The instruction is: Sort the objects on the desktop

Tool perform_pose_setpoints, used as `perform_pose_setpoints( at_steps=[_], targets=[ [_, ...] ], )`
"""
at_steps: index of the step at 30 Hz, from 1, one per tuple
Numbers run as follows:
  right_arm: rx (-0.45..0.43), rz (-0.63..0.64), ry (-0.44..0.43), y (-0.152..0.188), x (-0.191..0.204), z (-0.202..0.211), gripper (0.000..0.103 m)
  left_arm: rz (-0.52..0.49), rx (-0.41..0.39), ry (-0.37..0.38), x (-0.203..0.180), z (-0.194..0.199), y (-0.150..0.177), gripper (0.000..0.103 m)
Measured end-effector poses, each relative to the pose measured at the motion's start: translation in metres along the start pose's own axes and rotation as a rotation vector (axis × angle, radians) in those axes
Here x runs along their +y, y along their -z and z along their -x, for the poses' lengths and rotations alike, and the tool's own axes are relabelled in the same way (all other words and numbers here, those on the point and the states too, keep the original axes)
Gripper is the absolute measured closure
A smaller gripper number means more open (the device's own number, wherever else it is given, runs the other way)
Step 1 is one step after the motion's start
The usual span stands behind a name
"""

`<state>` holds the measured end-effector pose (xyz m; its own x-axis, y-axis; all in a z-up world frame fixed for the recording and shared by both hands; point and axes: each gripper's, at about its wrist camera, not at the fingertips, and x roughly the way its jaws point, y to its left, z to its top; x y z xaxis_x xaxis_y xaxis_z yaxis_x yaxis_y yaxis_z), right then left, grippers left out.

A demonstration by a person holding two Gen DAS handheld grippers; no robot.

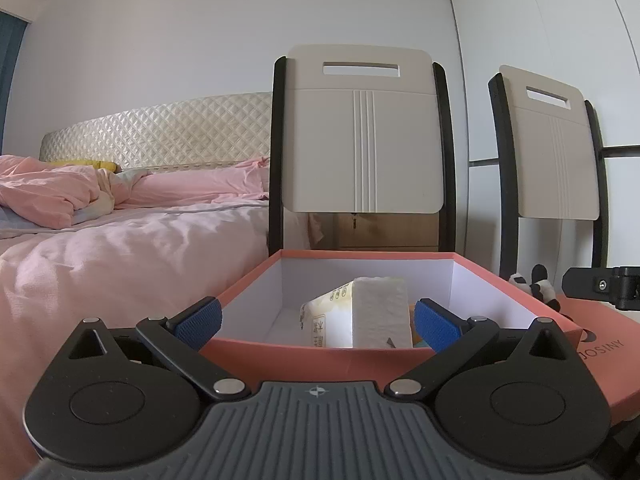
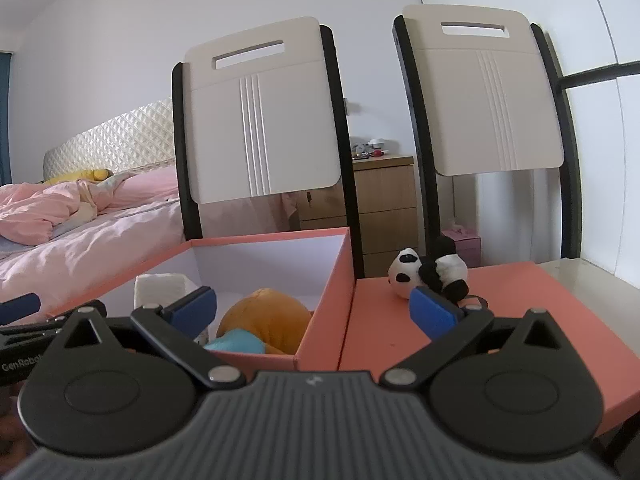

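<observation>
An open salmon-pink box (image 1: 320, 360) (image 2: 324, 276) with a white inside stands in front of both grippers. A white tissue pack (image 1: 368, 312) (image 2: 160, 288) leans inside it. An orange and light-blue plush (image 2: 264, 320) lies in the box's near right corner. A small panda plush (image 2: 430, 274) (image 1: 536, 286) rests on the box's flat pink lid (image 2: 520, 312) (image 1: 608, 348) to the right. My left gripper (image 1: 318, 322) is open, its blue pads astride the box's near wall. My right gripper (image 2: 314, 312) is open and empty, spanning the box's right wall.
Two cream chair backs with black frames (image 1: 360, 136) (image 2: 492, 92) stand just behind the box. A bed with pink bedding (image 1: 120, 248) fills the left. A wooden drawer unit (image 2: 380, 208) sits behind the chairs. The right gripper's black body (image 1: 600, 284) shows at the left view's right edge.
</observation>
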<state>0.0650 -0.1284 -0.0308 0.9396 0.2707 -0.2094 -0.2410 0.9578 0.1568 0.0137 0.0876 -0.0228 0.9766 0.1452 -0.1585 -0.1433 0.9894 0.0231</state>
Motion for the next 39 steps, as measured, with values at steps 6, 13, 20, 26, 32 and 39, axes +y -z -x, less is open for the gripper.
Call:
perform_pose_setpoints(
  at_steps=[6, 13, 20, 26, 32, 39],
  targets=[
    [0.001, 0.0, 0.004, 0.0, 0.0, 0.001, 0.0, -0.004, 0.0, 0.002, -0.002, 0.0, 0.0, 0.0],
    [-0.002, 0.002, 0.005, 0.001, 0.001, 0.002, 0.0, -0.004, 0.0, 0.002, -0.002, 0.0, 0.001, 0.0],
    [-0.008, -0.004, 0.005, 0.0, 0.0, 0.003, 0.0, -0.005, -0.001, 0.001, -0.003, 0.0, 0.001, 0.0],
    [-0.02, -0.011, 0.01, -0.007, -0.009, 0.005, 0.0, -0.006, 0.0, 0.004, -0.003, 0.0, 0.001, 0.0],
    [-0.026, -0.004, 0.033, -0.024, -0.025, 0.002, 0.0, -0.007, -0.003, 0.009, -0.005, 0.002, 0.001, 0.0],
    [0.007, -0.077, 0.038, -0.045, -0.052, -0.019, 0.0, -0.01, 0.0, 0.015, -0.008, 0.002, 0.001, 0.0]
  ],
)
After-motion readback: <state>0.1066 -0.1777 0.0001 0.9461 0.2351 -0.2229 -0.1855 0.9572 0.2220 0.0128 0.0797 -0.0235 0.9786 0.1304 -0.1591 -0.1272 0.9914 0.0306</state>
